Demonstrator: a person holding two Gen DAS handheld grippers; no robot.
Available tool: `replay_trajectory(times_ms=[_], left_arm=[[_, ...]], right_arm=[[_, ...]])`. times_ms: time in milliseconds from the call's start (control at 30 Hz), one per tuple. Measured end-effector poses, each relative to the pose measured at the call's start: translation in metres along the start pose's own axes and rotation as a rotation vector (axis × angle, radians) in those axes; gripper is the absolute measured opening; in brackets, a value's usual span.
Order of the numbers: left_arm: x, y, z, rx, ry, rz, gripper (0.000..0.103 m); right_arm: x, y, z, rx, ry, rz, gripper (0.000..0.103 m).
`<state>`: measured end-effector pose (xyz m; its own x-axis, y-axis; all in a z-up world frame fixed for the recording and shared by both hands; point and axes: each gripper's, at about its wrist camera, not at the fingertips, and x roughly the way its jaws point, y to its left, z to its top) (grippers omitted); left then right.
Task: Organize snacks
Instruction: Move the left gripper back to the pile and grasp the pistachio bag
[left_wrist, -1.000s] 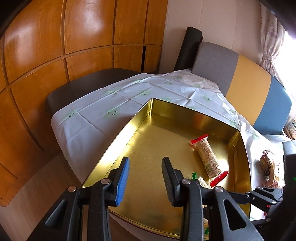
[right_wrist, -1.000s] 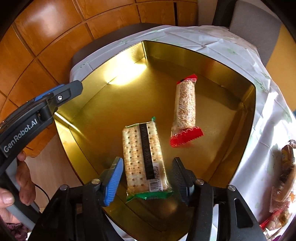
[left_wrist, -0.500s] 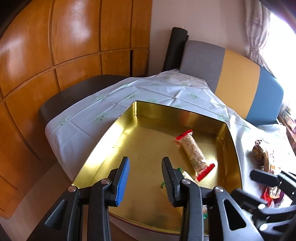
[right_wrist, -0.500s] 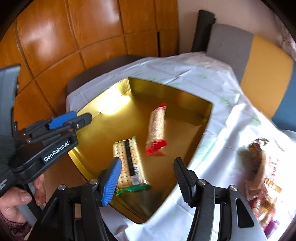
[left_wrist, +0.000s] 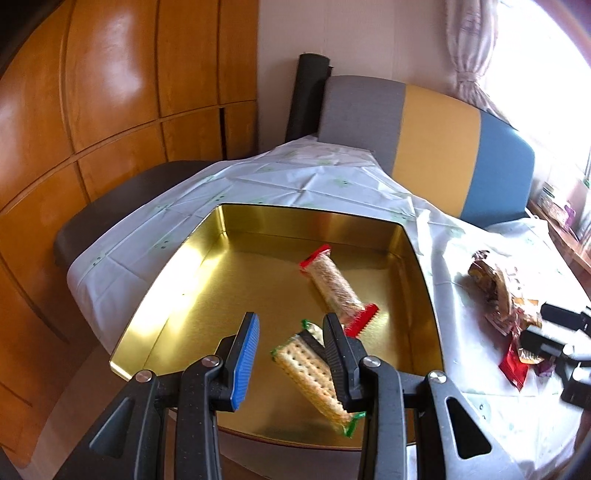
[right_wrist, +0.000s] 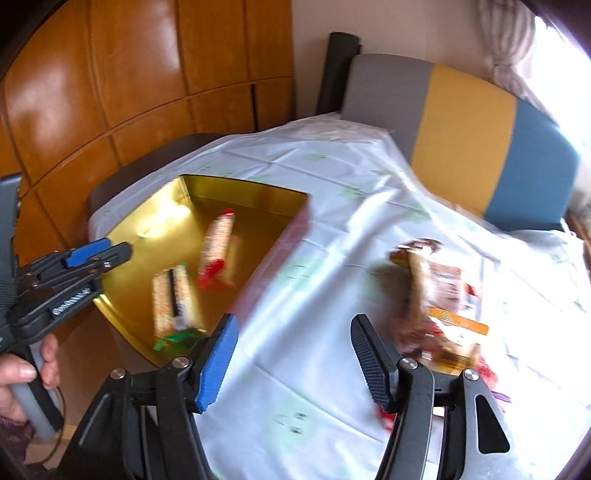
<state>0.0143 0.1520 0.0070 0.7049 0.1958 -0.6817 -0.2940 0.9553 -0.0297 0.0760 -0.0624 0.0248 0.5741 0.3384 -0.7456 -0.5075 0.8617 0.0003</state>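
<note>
Now two snacks lie in the gold tin (left_wrist: 421, 258): a cracker pack (left_wrist: 314, 373) near its front wall and a red-ended bar (left_wrist: 334, 286) further in. The right gripper (right_wrist: 291, 363), fingers spread wide and just been opening with nothing between them, is over the white tabletop (right_wrist: 332, 258), facing the loose snack pile (right_wrist: 439, 295). Best to single out one wrapper at the pile's edge and straddle it squarely. The left gripper (left_wrist: 288, 354) hovers half-open over the tin, empty.
</note>
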Motion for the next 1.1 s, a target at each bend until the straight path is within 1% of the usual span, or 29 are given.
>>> replay_trajectory(times_ms=[133, 367, 500, 600, 667, 700, 733, 800, 867, 933, 1000, 1033, 1067, 1100], left_arm=[[-0.002, -0.010, -0.002, 0.025, -0.003, -0.015, 0.036], [-0.002, -0.030, -0.004, 0.070, 0.029, -0.047, 0.036], [-0.007, -0.043, -0.002, 0.084, 0.045, -0.096, 0.036], [-0.011, -0.061, -0.001, 0.136, 0.050, -0.128, 0.036], [-0.012, -0.078, -0.001, 0.187, 0.058, -0.179, 0.036], [-0.011, -0.087, -0.001, 0.210, 0.080, -0.228, 0.036], [-0.010, -0.094, -0.002, 0.221, 0.100, -0.263, 0.036], [-0.004, -0.113, -0.004, 0.241, 0.156, -0.329, 0.036], [0.003, -0.136, -0.006, 0.258, 0.213, -0.381, 0.036], [0.011, -0.161, -0.009, 0.278, 0.271, -0.435, 0.036], [0.017, -0.186, -0.010, 0.292, 0.317, -0.480, 0.042], [0.021, -0.199, -0.011, 0.298, 0.336, -0.502, 0.043], [0.024, -0.210, -0.011, 0.301, 0.349, -0.512, 0.044], [0.027, -0.220, -0.010, 0.303, 0.358, -0.523, 0.047]], right_arm=[[-0.013, -0.036, -0.009, 0.033, -0.007, -0.069, 0.065], [-0.032, -0.108, -0.026, 0.126, 0.006, -0.209, 0.065], [-0.042, -0.153, -0.038, 0.185, 0.013, -0.287, 0.068], [-0.045, -0.189, -0.051, 0.242, 0.018, -0.349, 0.068], [-0.045, -0.213, -0.062, 0.312, 0.020, -0.366, 0.068], [-0.043, -0.224, -0.067, 0.354, 0.028, -0.368, 0.068], [-0.042, -0.234, -0.070, 0.404, 0.053, -0.370, 0.068], [-0.042, -0.249, -0.072, 0.487, 0.059, -0.363, 0.068], [-0.045, -0.258, -0.075, 0.531, 0.058, -0.362, 0.068], [-0.050, -0.264, -0.077, 0.569, 0.047, -0.341, 0.068], [-0.053, -0.264, -0.079, 0.587, 0.036, -0.334, 0.070], [-0.055, -0.264, -0.079, 0.594, 0.030, -0.330, 0.071], [-0.056, -0.264, -0.079, 0.599, 0.024, -0.322, 0.072], [-0.055, -0.264, -0.078, 0.602, 0.022, -0.317, 0.073]])
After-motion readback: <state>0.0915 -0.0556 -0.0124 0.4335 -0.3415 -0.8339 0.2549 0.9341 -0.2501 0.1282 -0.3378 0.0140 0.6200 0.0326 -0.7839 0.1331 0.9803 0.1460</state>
